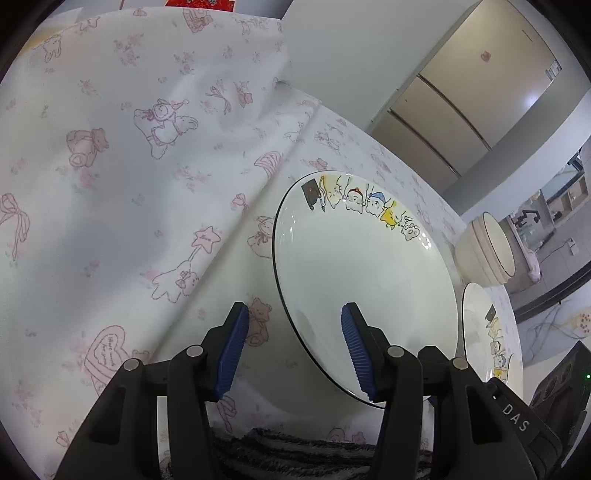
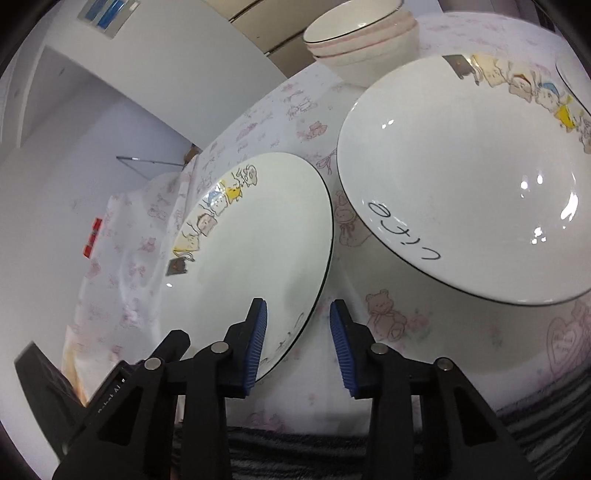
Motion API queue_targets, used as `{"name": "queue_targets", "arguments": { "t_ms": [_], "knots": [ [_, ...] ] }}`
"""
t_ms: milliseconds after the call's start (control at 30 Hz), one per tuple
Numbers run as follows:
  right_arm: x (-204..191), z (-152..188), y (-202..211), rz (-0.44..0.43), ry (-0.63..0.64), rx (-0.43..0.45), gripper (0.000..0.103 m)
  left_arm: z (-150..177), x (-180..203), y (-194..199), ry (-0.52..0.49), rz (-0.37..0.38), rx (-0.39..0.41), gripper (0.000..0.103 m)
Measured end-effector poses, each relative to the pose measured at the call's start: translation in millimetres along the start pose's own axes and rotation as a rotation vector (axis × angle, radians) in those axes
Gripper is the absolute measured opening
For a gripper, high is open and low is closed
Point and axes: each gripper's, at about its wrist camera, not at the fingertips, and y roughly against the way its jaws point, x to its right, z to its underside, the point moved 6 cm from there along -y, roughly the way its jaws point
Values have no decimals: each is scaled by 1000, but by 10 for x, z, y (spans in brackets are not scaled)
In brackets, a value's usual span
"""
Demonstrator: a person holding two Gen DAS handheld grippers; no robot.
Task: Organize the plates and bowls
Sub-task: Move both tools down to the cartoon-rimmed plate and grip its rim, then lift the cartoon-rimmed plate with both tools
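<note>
In the left wrist view my left gripper [image 1: 293, 349] is open, its jaws straddling the near rim of a white plate [image 1: 365, 269] with cartoon figures. A second such plate [image 1: 484, 332] lies to its right, and stacked cream bowls [image 1: 485, 249] stand behind. In the right wrist view my right gripper [image 2: 297, 347] is open around the near rim of a white cartoon plate [image 2: 255, 240]. A larger-looking plate [image 2: 469, 177] lies to the right, with the stacked bowls [image 2: 360, 35] at the back.
A white tablecloth [image 1: 147, 166] with pink bear prints covers the table and rises at the back left. A beige cabinet [image 1: 469, 85] stands beyond the table. A dark striped cloth [image 2: 314, 454] lies at the near edge.
</note>
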Motion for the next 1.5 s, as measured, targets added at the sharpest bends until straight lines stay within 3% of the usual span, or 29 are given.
{"name": "queue_targets", "arguments": {
  "t_ms": [100,167,400,567,867,1067,1333,1500],
  "knots": [
    [-16,0,-22,-10,14,-4,35,13,28,-13,-18,-9,-2,54],
    [-51,7,-30,6,55,-7,35,34,58,-40,-35,-13,-14,36],
    [-7,19,-48,-4,50,11,19,68,121,-64,-74,-36,-15,21],
    [-6,27,-29,1,57,23,19,102,211,-29,-147,-104,18,21],
    [-109,24,134,38,136,84,21,87,310,130,-206,-84,91,24],
    [-205,25,332,5,184,108,22,53,495,471,-279,-125,175,25],
    [-166,-127,981,-30,174,213,23,129,1000,921,-327,-53,240,25],
    [45,-257,1349,-12,154,268,24,314,1410,1014,-352,1,236,25]
  ]
}}
